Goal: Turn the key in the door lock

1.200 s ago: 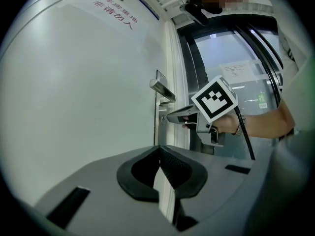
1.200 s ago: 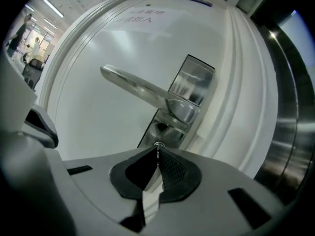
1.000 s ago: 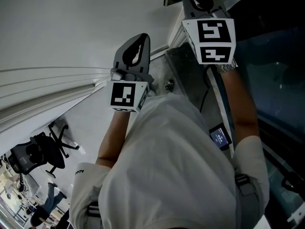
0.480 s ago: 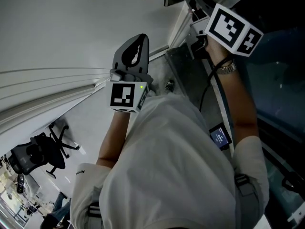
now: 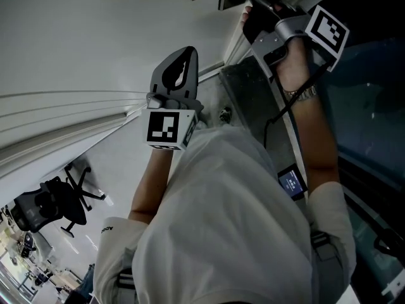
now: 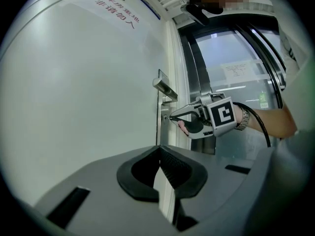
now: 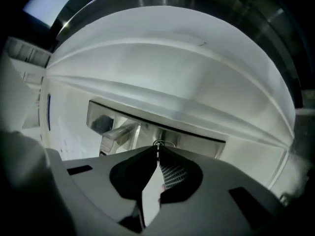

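A white door (image 6: 88, 82) carries a steel lock plate (image 7: 197, 139) with a lever handle (image 6: 165, 88) above the keyhole (image 7: 158, 144). My right gripper (image 6: 171, 117) points level at the keyhole and is shut on the small key (image 6: 168, 117), which barely shows between its tips. In the head view its marker cube (image 5: 329, 27) sits at the upper right, close to the door edge. My left gripper (image 6: 158, 150) hangs shut and empty a little back from the door, aimed at the lock; the head view has it (image 5: 185, 50) left of the plate.
A glass panel in a dark metal frame (image 6: 231, 73) stands right of the door. A black cable (image 5: 278, 109) runs from the right hand down to a small lit screen (image 5: 292, 182) at the person's side. An office chair (image 5: 47, 208) stands far off at the lower left.
The right gripper has rolled about a quarter turn at the keyhole, its marker cube swinging over to the right. The left gripper has stayed where it was.
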### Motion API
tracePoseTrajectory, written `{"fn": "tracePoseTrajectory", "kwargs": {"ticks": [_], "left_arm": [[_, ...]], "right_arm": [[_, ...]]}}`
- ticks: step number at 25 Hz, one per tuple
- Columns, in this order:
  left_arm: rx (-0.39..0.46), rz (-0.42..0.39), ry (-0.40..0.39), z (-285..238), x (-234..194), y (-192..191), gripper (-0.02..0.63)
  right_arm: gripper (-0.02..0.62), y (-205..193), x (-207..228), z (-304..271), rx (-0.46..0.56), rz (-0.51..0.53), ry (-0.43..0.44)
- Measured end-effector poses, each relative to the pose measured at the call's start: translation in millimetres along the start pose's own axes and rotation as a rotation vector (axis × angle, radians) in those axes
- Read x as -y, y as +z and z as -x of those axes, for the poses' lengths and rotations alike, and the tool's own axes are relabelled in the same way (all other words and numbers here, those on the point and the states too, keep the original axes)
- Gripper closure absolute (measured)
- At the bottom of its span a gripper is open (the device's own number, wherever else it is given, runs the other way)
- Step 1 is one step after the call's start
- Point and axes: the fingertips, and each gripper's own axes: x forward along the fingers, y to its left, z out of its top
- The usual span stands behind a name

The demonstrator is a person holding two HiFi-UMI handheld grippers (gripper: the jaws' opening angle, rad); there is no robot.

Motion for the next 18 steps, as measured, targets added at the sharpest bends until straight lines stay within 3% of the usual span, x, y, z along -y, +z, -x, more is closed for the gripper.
{"fn": "tracePoseTrajectory", "kwargs": {"ticks": [3, 6, 8, 10, 15, 18], "left_arm": [[-0.003, 0.001, 0.001, 0, 0, -1, 0.596], [-0.008, 0.001, 0.007, 1, -1, 0, 0.596], [-0.006, 0.004, 0.009, 2, -2, -1, 0.595], [-0.006, 0.007, 0.011, 4, -4, -1, 0.597], [-0.007, 0.002, 0.003, 1, -1, -3, 0.596], [-0.005, 0.0, -0.001, 1, 1, -2, 0.596]], "right_arm": [[0.579, -1, -7, 2, -0.02, 0.277, -0.024], [0.48, -9, -11, 4, -0.06, 0.531, -0.071], [0.448, -16, -8, 6, -0.094, 0.721, -0.121], [0.436, -21, -7, 8, -0.112, 0.994, -0.191], [0.428, -28, -12, 12, -0.118, 1.799, -0.392], [0.428, -29, -4, 9, -0.163, 2.165, -0.551]]}}
